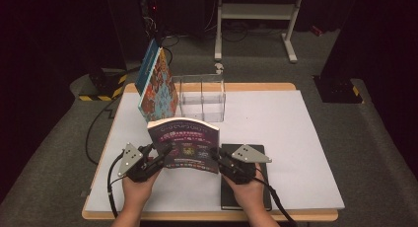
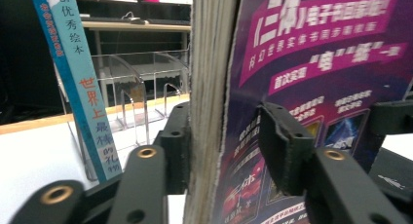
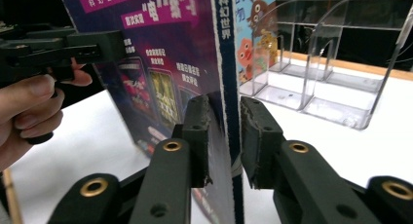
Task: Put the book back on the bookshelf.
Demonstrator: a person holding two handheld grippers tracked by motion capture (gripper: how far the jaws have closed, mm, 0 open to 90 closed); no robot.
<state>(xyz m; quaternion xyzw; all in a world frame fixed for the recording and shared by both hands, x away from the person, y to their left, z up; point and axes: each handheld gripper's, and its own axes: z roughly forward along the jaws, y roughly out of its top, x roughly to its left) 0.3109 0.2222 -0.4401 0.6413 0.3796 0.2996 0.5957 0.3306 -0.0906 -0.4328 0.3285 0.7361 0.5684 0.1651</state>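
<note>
A purple paperback stands upright near the front of the white table top, cover toward me. My left gripper straddles its page edge. In the left gripper view the book is between the jaws, and the right pad stands slightly off the cover. My right gripper straddles the spine side. In the right gripper view the pads flank the blue spine with a thin gap. Both grippers are open around the book.
A clear acrylic organizer stands at the table's back, with picture books leaning in its left end. A flat black notebook lies under my right hand. A white rack stands on the floor beyond.
</note>
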